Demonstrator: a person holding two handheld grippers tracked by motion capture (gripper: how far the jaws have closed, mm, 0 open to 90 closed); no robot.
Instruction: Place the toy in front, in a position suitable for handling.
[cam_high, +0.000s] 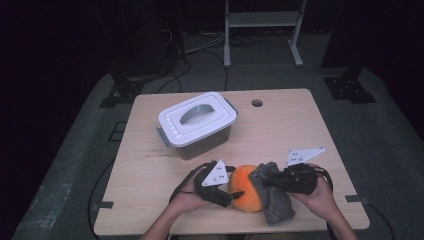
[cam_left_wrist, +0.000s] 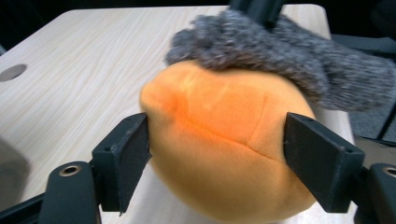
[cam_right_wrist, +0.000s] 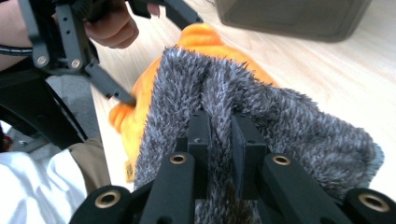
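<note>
Apparently, a sock is going onto a plush toy

Behind, a lidded storage box sits apart on the table. Near the front edge, the left gripper brackets the orange plush, steadying it, while the right gripper pinches the grey fuzzy sock draped over it.

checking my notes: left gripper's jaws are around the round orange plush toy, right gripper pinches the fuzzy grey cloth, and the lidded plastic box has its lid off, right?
One slip: the grey plastic box has its white lid on, per the high view. The rest holds: the left gripper brackets the round orange plush toy; the right gripper pinches the fuzzy grey cloth.
</note>
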